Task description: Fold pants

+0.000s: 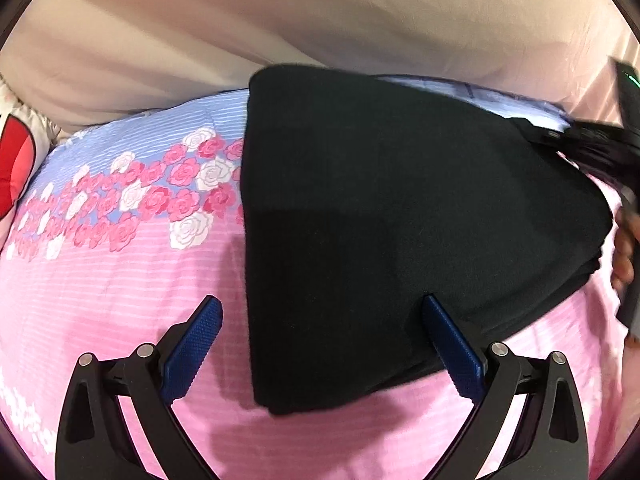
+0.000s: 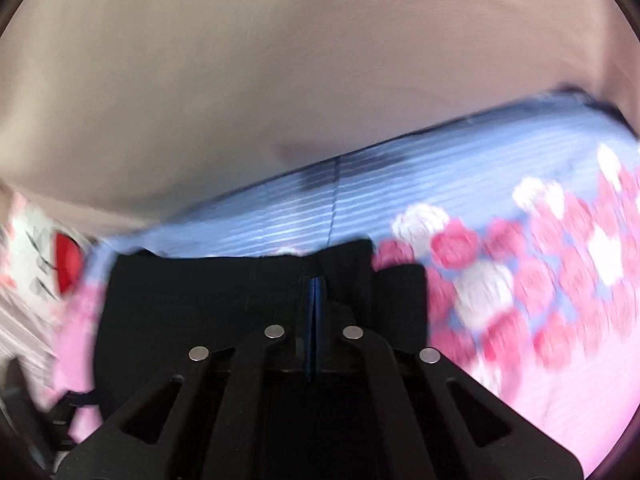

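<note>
Black pants [image 1: 400, 220] lie folded into a thick pad on a pink and blue rose-print bedsheet [image 1: 120, 280]. My left gripper [image 1: 321, 299] stands open at the pad's near edge. Its right finger [image 1: 448, 340] rests against the cloth and its left finger [image 1: 196, 344] is over bare sheet. In the right wrist view my right gripper [image 2: 314, 280] is shut, its blue pads pressed together with a bunch of the pants [image 2: 180, 300] pinched at its tip. The left wrist view shows that gripper blurred at the pants' far right corner [image 1: 580, 140].
A beige wall [image 1: 320, 20] rises just behind the bed's far edge. A white and red pillow [image 1: 16, 160] lies at the far left, also the pillow [image 2: 40, 264] in the right wrist view. A person's hand [image 1: 624, 256] shows at the right rim.
</note>
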Demonstrator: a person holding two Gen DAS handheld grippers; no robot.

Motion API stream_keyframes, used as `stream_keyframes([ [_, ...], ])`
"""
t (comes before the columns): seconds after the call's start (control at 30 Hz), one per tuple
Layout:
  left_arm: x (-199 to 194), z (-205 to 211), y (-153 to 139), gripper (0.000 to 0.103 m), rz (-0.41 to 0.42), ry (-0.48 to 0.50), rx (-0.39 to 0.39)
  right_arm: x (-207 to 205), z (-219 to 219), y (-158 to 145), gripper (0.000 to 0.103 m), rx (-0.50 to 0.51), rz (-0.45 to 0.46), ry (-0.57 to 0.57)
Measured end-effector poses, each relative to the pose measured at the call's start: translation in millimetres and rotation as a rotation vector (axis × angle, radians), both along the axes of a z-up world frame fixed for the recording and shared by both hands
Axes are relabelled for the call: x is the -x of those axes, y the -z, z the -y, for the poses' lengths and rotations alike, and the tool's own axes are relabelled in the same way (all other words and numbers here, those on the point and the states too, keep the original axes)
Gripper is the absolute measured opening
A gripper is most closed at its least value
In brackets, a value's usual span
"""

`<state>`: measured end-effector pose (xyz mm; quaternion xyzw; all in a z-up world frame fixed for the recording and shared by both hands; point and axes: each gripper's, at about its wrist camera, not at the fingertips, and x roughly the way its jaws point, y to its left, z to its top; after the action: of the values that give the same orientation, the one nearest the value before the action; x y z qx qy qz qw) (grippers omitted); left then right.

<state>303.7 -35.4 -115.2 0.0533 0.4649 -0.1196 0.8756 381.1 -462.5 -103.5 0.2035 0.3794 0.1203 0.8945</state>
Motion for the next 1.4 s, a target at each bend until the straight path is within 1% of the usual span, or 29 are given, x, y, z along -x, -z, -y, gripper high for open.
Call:
stream_keyframes([
  [0.03,4.4,-4.3,-7.9,0.097,0.006,-0.002,0.021,15.6,-4.0,-9.2,0.011,0.022,0.023,0.001],
  [0.07,10.1,-9.1,-14.8,0.097,0.019,-0.006,0.037,38.4,1.2,-15.9,0.011,0.055,0.046,0.009],
  [0.1,19.2,-14.7,-24.4,0.097,0.043,-0.013,0.048,58.5,6.1,-21.4,0.017,0.088,0.058,0.019],
  [0.13,28.5,-18.1,-32.1,0.097,0.072,-0.020,0.055,84.8,13.0,-25.0,0.028,0.128,0.065,0.038],
  [0.17,36.4,-19.7,-37.9,0.097,0.095,-0.025,0.053,103.5,9.7,-29.8,0.031,0.159,0.075,0.058],
  [0.23,55.3,-17.2,-48.4,0.097,0.149,-0.033,0.022,141.0,7.4,-35.8,0.032,0.195,0.103,0.074],
  [0.27,62.6,-13.7,-52.7,0.097,0.167,-0.037,0.006,150.2,-6.6,-38.9,0.034,0.208,0.112,0.076],
  [0.3,73.5,-8.8,-56.7,0.097,0.195,-0.042,-0.020,163.6,-15.2,-42.6,0.047,0.223,0.125,0.089],
  [0.33,81.8,-4.7,-59.5,0.097,0.212,-0.043,-0.035,181.3,-21.3,-47.6,0.063,0.244,0.144,0.105],
  [0.4,100.0,6.0,-67.5,0.097,0.236,-0.037,-0.059,197.3,-40.3,-54.0,0.076,0.288,0.172,0.117],
  [0.47,113.1,13.9,-68.0,0.097,0.258,-0.038,-0.075,215.0,-59.2,-61.4,0.079,0.341,0.201,0.128],
  [0.5,120.3,18.3,-68.5,0.097,0.279,-0.048,-0.097,216.3,-80.4,-62.7,0.089,0.359,0.211,0.126],
  [0.53,125.4,21.8,-69.8,0.098,0.298,-0.058,-0.119,223.0,-87.8,-66.5,0.094,0.361,0.231,0.128],
  [0.6,136.2,27.7,-71.6,0.098,0.332,-0.083,-0.166,227.0,-106.9,-72.6,0.095,0.350,0.252,0.127],
  [0.63,140.1,28.4,-73.2,0.098,0.334,-0.091,-0.171,229.6,-110.7,-75.3,0.097,0.346,0.256,0.131],
  [0.67,142.5,28.0,-75.0,0.098,0.330,-0.091,-0.163,230.3,-114.9,-77.1,0.098,0.342,0.260,0.133],
  [0.73,149.3,24.3,-80.7,0.098,0.312,-0.093,-0.114,232.6,-121.2,-81.8,0.098,0.325,0.272,0.132],
  [0.8,156.4,22.0,-84.2,0.098,0.310,-0.100,-0.084,236.9,-124.7,-86.8,0.098,0.312,0.274,0.130],
  [1.0,163.4,17.5,-86.7,0.098,0.311,-0.105,-0.081,245.6,-129.9,-90.2,0.098,0.305,0.277,0.138],
  [1.4,160.0,11.8,-84.5,0.098,0.301,-0.107,-0.079,240.3,-137.8,-84.4,0.098,0.308,0.258,0.132],
])
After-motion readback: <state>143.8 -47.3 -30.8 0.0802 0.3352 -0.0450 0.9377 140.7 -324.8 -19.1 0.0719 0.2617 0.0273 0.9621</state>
